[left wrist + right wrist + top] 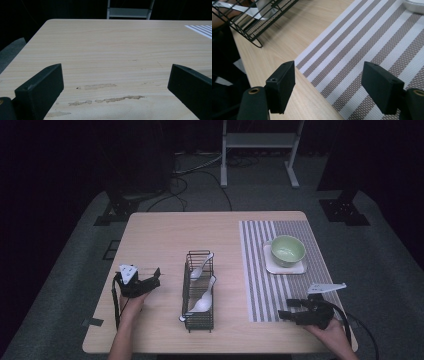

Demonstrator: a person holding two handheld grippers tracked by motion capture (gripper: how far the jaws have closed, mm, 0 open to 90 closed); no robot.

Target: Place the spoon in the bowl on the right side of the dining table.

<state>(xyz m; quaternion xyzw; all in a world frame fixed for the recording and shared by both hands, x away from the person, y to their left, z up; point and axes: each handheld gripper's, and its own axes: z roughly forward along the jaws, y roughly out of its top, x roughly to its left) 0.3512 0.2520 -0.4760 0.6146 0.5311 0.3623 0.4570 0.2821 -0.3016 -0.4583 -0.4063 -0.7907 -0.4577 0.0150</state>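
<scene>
On the light wooden bench (165,240) a black wire basket (198,292) stands near the middle of the front half, its long side running from front to back. Two white ceramic spoons lie in it: the rear spoon (201,266) leans against the basket's far end, and the front spoon (202,301) rests with its bowl upward and its handle reaching the near left corner of the basket. A striped placemat (260,270) covers the right part of the bench, from close to the far edge almost to the front edge. On it, toward the far right, a green bowl (287,250) sits on a square white coaster (285,266).

The left gripper (150,279) is held just above the bench by the front left corner, well apart from the basket, pointing toward it. In the left gripper view its jaws stand wide apart with only bare wood between them, so it is open and holds nothing.

The right gripper (289,310) lies low over the front right corner, at the near end of the placemat, pointing left toward the basket. In the right gripper view its jaws stand wide over the placemat's edge, empty, with the basket's corner at the upper left.
</scene>
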